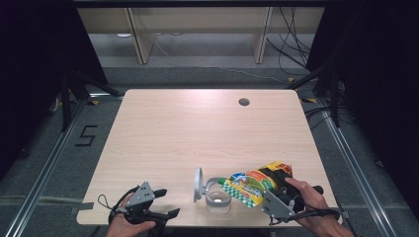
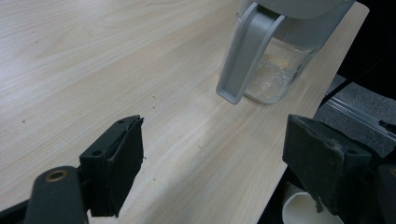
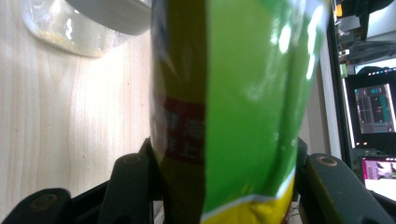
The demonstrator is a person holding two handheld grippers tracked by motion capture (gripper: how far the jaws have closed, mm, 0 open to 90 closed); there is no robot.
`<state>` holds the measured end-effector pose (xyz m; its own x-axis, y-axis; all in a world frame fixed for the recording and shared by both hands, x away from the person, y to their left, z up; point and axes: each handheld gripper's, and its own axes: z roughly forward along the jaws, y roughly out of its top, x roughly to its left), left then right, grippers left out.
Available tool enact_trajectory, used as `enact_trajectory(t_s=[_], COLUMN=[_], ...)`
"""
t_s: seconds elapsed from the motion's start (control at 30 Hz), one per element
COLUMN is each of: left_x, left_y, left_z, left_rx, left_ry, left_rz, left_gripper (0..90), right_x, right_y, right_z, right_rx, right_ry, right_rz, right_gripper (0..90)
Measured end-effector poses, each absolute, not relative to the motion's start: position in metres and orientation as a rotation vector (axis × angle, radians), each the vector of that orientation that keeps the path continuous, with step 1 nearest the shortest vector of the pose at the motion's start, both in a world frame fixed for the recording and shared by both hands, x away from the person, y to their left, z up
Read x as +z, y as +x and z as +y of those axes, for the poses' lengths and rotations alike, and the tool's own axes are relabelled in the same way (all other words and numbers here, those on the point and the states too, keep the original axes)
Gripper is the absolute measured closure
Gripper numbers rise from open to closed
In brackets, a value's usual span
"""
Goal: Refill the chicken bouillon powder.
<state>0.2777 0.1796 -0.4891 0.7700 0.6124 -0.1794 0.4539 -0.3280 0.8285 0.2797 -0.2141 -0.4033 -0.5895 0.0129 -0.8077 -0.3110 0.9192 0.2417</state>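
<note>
We see a pale wooden table [image 1: 163,128] standing on grey carpet, with dark curtains at both sides, wooden table legs behind it and a round cable hole [image 1: 243,102] near its far edge.

Near the front edge, the right gripper [image 1: 274,190] holds a bag [image 1: 249,185], green, yellow and orange in print, clamped between its 2 jaws. In the right gripper view the bag [image 3: 233,107] rises straight up from between the jaws, and both pads press against its sides. The bag lies tilted, its far end reaching out past the jaws toward the jar [image 1: 217,197].

The jar is clear glass, just beyond the tip of the bag and to the left of the right gripper. Its grey lid [image 1: 198,183] stands swung open on the side away from the bag. In the left gripper view we see the jar [image 2: 275,65] ahead of the jaws and to their right, with a grey handle [image 2: 243,51] on its near side and a little pale powder at its bottom.

The left gripper [image 1: 165,203] rests low at the front left of the table, well apart from the jar. Its jaws stand wide, with bare wood between them.
</note>
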Motion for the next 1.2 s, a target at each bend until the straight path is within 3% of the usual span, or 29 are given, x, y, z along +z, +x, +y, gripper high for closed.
enact_trajectory(t_s=[1.2], left_x=[-0.489], left_y=[0.278], left_z=[0.18], left_rx=[0.212], left_ry=[1.991], left_rz=[0.788], left_gripper=[19.1], right_x=[-0.394], right_y=[0.273], right_z=[-0.197], right_rx=[0.155], right_ry=[-0.513], right_rz=[2.032], right_gripper=[55.0])
